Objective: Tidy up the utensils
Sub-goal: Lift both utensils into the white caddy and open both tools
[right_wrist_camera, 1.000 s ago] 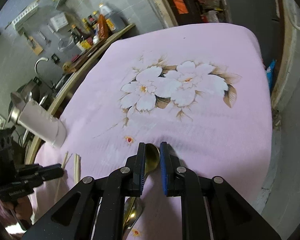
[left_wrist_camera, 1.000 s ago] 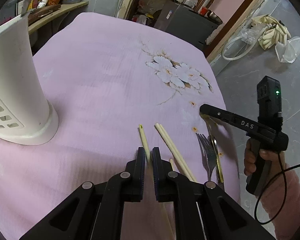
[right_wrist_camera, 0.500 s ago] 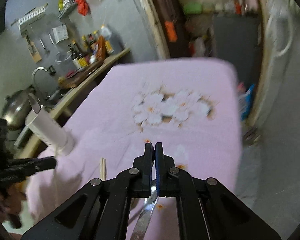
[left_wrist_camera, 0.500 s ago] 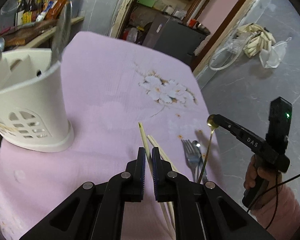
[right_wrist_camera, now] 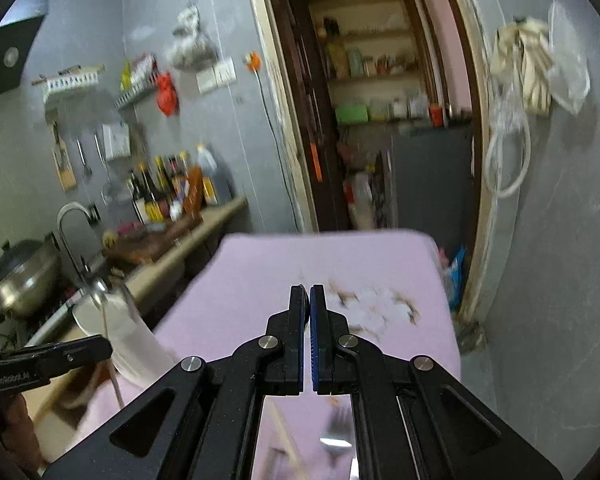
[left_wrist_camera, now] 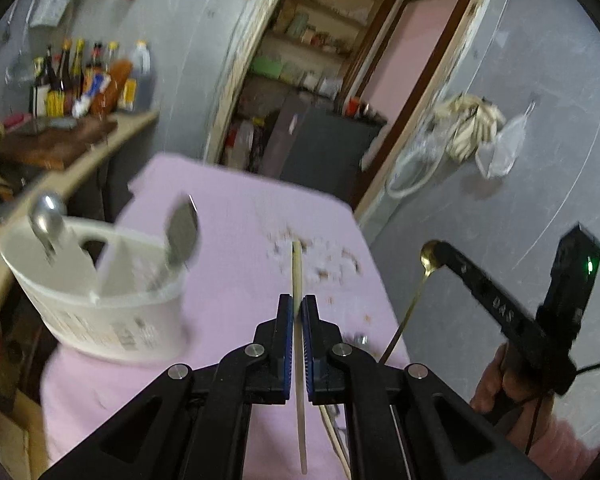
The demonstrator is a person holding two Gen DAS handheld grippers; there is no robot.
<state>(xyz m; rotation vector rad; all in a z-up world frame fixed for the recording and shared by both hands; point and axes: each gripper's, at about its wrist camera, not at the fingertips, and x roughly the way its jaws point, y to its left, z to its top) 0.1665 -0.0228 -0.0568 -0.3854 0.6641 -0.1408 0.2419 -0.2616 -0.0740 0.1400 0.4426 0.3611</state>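
Overhead, pink floral cloth (left_wrist_camera: 228, 280) on table — grey kitchen walls (right_wrist_camera: 204, 128).

Home kitchen: sauce bottles (right_wrist_camera: 168, 188), faucet (right_wrist_camera: 70, 220)

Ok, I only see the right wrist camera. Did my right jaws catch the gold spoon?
Observer: Yes. The left wrist view shows the right gripper shut on the gold spoon, handle hanging down.
Operator: How many spoons are in the holder?
Observer: Two silver spoons stand in the white holder.
Operator: And my left hand?
Observer: The left gripper is shut on one chopstick, tip poking forward.
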